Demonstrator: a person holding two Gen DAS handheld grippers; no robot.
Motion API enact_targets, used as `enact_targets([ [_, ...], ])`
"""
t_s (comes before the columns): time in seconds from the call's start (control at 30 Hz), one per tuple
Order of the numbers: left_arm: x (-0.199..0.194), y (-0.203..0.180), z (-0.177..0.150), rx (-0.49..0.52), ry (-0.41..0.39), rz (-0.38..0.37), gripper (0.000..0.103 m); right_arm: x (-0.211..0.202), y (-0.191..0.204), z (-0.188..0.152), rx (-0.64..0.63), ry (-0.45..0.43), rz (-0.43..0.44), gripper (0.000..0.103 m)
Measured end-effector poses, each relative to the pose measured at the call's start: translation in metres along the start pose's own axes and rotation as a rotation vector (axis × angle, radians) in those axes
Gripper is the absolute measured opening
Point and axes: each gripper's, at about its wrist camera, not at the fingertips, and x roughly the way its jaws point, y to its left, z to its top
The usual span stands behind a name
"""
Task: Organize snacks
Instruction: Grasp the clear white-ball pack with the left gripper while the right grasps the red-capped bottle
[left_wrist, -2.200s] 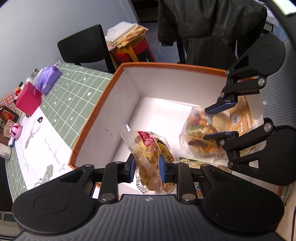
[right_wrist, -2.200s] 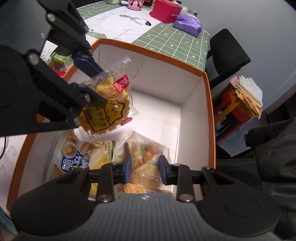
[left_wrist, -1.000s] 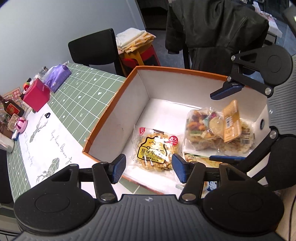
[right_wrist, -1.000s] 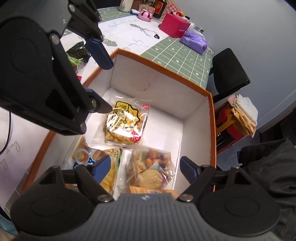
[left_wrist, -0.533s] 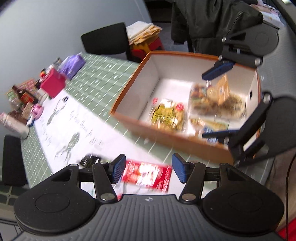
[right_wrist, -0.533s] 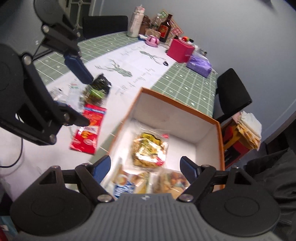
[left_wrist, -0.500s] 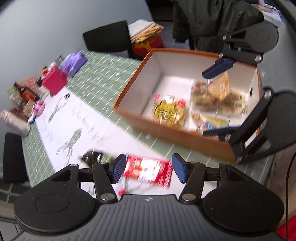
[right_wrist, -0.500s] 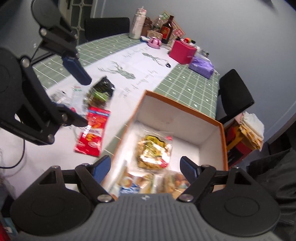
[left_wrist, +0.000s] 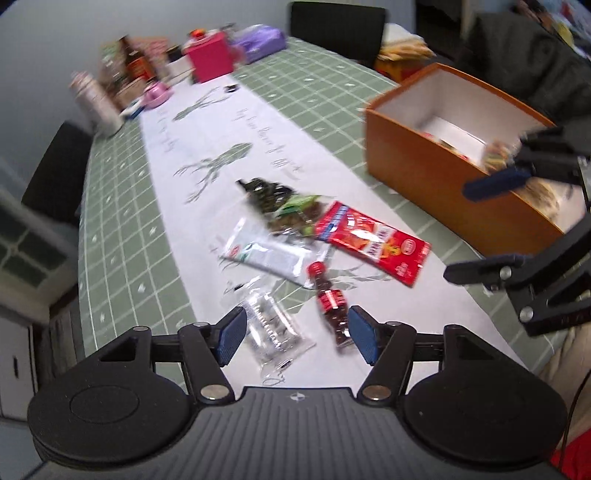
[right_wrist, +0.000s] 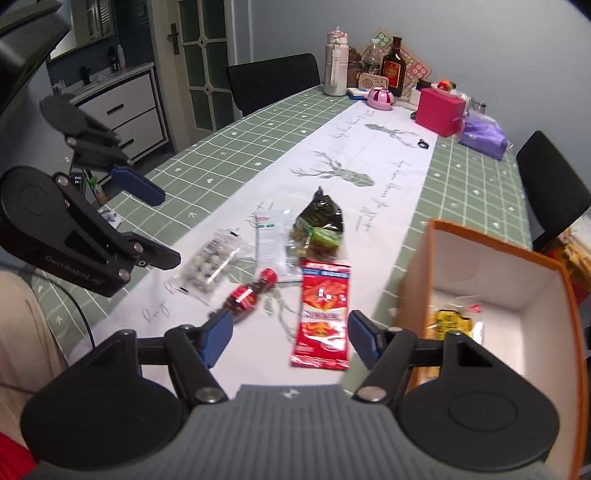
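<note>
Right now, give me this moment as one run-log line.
left gripper: empty, opening over clear packet | right gripper: empty, closing above red packet | orange box: snacks inside

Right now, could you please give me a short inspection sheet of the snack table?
Surface: green checked tablecloth with white deer-print runner.
Job's things: orange box holding a yellow snack pack; loose on the runner: red snack packet, small cola bottle, clear bag of round sweets, dark green-label bag, white packet.
Clutter: pink box, purple pack, bottles at the far end.
Grippers: left hand-held gripper opening, right hand-held gripper closing; both empty.
Cables: black cable at the table edge.
Surroundings: black chairs, door.
</note>
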Motion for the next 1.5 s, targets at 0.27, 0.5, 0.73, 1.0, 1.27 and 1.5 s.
enact_targets([
  [0.27,0.027,0.035,-0.033,-0.254,-0.031,0.010,0.083,0.053,0.019,-0.003,0.108,0.001,0.005,0.057],
  [0.5,0.055,0.055,-0.049,-0.461,-0.057,0.006,0.083,0.097,0.024,-0.009,0.251,0.023,0.003,0.053],
  [0.73,0.074,0.059,-0.058,-0.543,-0.078,0.048,0.090,0.121,0.036,-0.012,0.300,0.005,-0.033,0.056],
  [1.0,0.085,0.058,-0.065,-0.588,-0.088,0.042,0.090,0.143,0.035,-0.020,0.347,-0.013,-0.087,0.051],
  [1.27,0.098,0.047,-0.069,-0.596,-0.096,0.018,0.090,0.139,0.024,-0.035,0.317,-0.022,-0.095,0.032],
  [1.5,0.110,0.037,-0.071,-0.571,-0.115,0.020,0.090,0.131,0.019,-0.047,0.257,-0.031,-0.112,0.030],
])
